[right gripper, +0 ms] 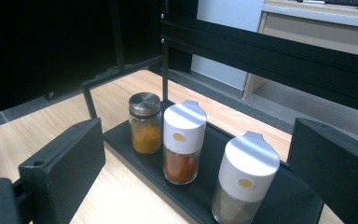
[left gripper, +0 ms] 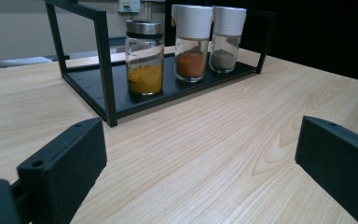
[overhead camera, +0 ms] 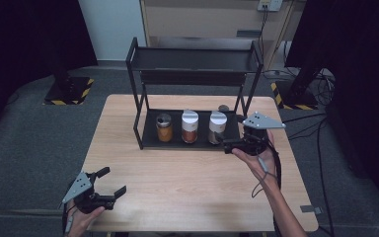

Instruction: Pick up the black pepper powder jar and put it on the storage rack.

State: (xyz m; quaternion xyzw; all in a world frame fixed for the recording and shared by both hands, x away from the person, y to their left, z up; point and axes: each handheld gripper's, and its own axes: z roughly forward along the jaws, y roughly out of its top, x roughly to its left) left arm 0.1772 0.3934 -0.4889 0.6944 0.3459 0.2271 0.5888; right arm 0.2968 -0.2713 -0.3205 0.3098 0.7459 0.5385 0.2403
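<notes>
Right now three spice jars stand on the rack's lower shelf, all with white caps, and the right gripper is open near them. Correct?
Not quite. Only two jars have white caps; the yellow-spice jar has a metal lid, as the right gripper view shows. The rest holds: lower shelf, right gripper open nearby.

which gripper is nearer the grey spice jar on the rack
Right. The right gripper is open just in front of the grey spice jar at the rack's right end. The left gripper is open over the table's near-left corner, far from it.
</notes>
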